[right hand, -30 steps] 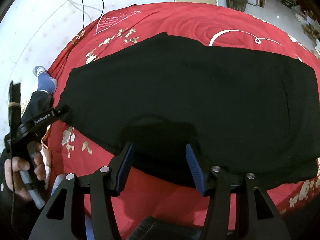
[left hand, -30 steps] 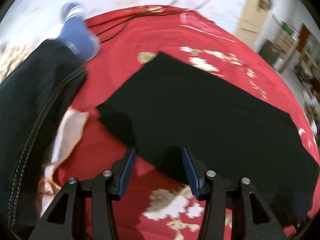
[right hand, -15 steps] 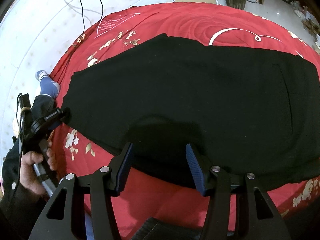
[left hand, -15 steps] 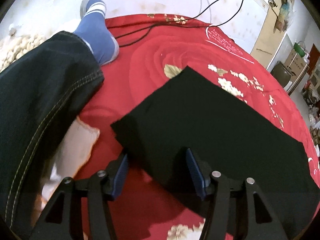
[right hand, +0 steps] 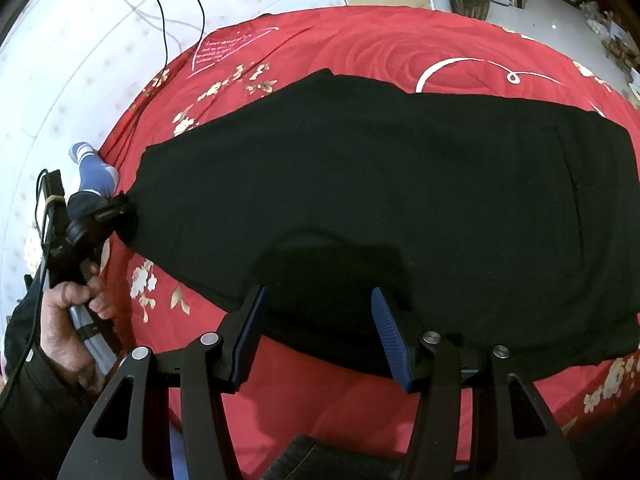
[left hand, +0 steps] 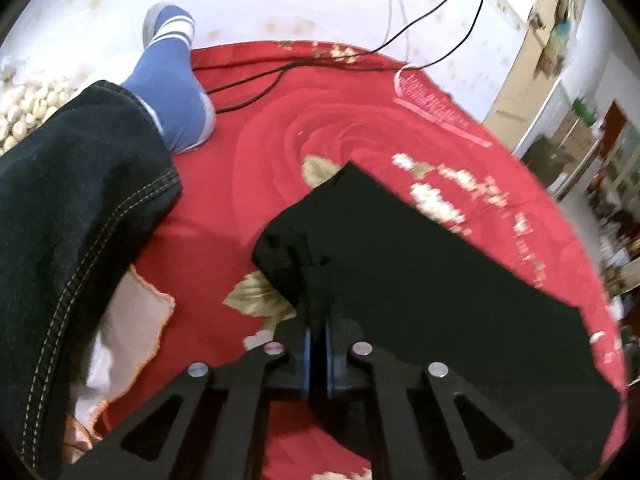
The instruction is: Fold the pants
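The left gripper (left hand: 316, 344) has just been closing and now pinches the hem corner of the black pants (right hand: 360, 200), which stretch ahead of it across the red bedspread (left hand: 260, 168). Since the earlier frame that corner has bunched up between its pads. This looks like the grasp before a fold, so next comes lifting the hem toward the waist, while the right gripper (right hand: 316, 332) hangs half open over the near edge, gripping nothing.

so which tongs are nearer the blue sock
Left. The left tongs grip the pants corner at the sock end; the right tongs hover open at mid-length, farther away.
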`<control>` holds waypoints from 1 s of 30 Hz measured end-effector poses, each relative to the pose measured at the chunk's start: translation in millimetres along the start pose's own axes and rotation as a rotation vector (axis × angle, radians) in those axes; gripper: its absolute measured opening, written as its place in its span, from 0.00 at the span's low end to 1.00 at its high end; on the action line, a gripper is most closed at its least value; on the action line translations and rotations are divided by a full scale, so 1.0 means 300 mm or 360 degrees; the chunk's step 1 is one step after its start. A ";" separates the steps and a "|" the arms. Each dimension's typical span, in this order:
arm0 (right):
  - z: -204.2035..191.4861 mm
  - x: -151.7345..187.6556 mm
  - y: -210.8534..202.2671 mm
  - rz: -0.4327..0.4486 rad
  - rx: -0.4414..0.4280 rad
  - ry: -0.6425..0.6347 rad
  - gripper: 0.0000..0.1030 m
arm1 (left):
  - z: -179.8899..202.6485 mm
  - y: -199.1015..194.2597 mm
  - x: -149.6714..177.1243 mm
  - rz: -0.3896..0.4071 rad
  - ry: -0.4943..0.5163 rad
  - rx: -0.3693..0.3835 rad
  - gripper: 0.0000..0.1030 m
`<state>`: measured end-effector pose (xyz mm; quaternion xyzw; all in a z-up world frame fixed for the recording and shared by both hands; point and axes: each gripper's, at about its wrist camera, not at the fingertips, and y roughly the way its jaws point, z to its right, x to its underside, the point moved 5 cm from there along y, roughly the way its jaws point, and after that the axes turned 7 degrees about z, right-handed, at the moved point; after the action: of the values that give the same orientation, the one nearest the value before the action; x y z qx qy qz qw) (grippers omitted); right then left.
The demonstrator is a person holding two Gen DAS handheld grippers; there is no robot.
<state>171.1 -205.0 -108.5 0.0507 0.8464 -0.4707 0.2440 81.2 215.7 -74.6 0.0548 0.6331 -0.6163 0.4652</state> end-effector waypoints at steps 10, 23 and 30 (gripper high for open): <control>0.021 -0.036 -0.046 0.0051 -0.0028 0.0056 0.53 | 0.361 -0.229 0.007 0.0140 0.0402 0.0581 0.06; 0.092 -0.075 -0.090 0.0108 -0.0027 0.0203 0.53 | 0.702 -0.264 0.441 -0.0341 0.0967 0.1020 0.06; 0.091 -0.081 -0.064 0.0088 -0.0077 0.0241 0.53 | 0.664 -0.264 0.422 -0.0524 0.0804 0.1120 0.12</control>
<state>196.2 -234.6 -94.5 0.1035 0.8718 -0.4381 0.1932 62.9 -32.3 -61.6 0.2564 0.4791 -0.8268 0.1454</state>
